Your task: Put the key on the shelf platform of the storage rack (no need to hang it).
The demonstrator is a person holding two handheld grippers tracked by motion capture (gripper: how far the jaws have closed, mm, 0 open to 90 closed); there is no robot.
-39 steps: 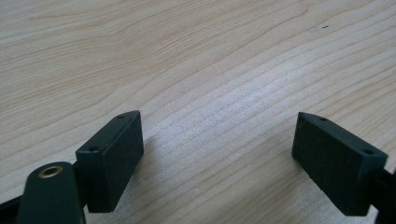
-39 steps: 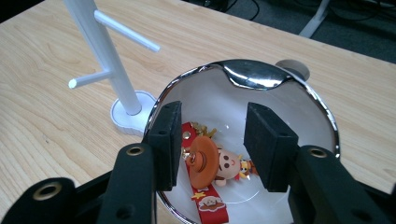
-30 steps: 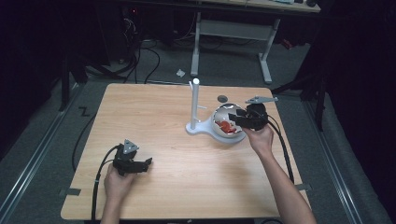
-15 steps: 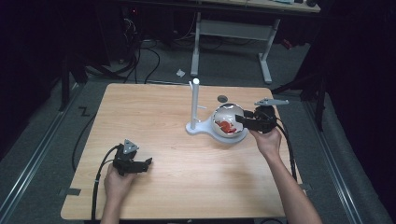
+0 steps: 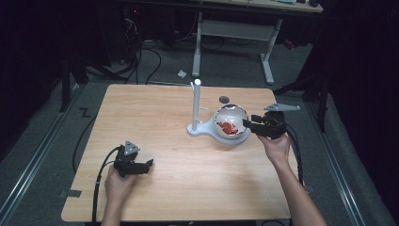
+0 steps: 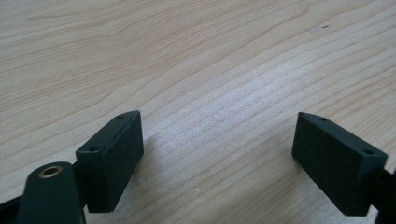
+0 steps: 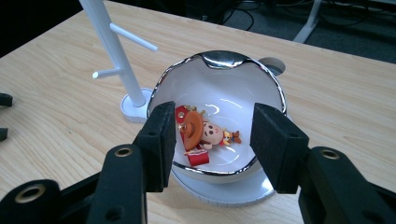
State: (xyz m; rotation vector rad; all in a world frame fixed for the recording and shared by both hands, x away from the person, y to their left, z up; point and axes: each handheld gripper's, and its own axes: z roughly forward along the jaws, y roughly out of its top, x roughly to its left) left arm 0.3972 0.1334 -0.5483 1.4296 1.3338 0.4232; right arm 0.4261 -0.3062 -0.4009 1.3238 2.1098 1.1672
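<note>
A white bowl with a silver rim (image 5: pixel 230 113) (image 7: pixel 219 58) rests on a white saucer beside a white peg stand (image 5: pixel 196 101) (image 7: pixel 109 37). Inside the bowl lies a small cowboy toy figure (image 7: pixel 201 133) (image 5: pixel 229 127), red and orange. My right gripper (image 5: pixel 248 124) (image 7: pixel 215 128) hovers at the bowl's right side, pointing at it. Its jaws have just been opening; the bowl's near rim shows in the gap, and neither pad presses on it. My left gripper (image 5: pixel 149 164) (image 6: pixel 217 135) rests open on bare wood near the front left, with nothing between its jaws.
The wooden table (image 5: pixel 160 117) has a round cable hole (image 5: pixel 224 99) behind the bowl. Black cables trail from both grippers. A desk frame and cables stand on the dark floor beyond the far edge.
My right gripper has drawn back to the right, from over the bowl to just beside its rim. The toy stays in the bowl. The left hand has not moved.
</note>
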